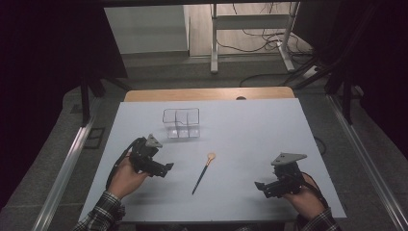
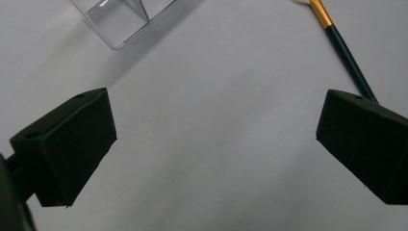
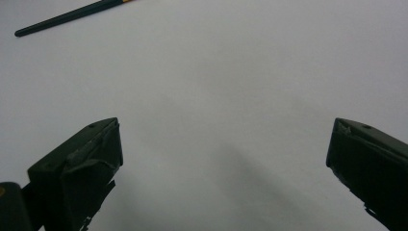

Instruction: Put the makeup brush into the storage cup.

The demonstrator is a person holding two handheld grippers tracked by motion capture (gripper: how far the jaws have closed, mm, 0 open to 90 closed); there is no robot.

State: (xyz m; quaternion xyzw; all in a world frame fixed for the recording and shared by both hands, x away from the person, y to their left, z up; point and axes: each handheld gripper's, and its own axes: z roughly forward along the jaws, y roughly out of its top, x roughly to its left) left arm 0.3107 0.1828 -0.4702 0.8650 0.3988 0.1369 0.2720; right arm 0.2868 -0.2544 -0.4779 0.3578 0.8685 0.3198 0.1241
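In the high view, the brush [image 1: 203, 172] lay on the white table [image 1: 250, 144] just below the frame's centre, its pale tip up and right. The clear divided box [image 1: 181, 122] stood above it, toward the upper middle. The left gripper [image 1: 166, 168] sat lower left, the right gripper [image 1: 260, 186] lower right; both were released, jaws wide apart and holding nothing.

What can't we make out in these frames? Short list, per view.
- Brush, high view: bristle tip too small to tell its shape.
- Brush, left gripper view: bristle end cut by the top edge, handle end hidden behind a jaw.
- Brush, right gripper view: head cut by the top edge.
- Clear divided box, left gripper view: cut by the top edge; high view: too small to tell if anything is inside.
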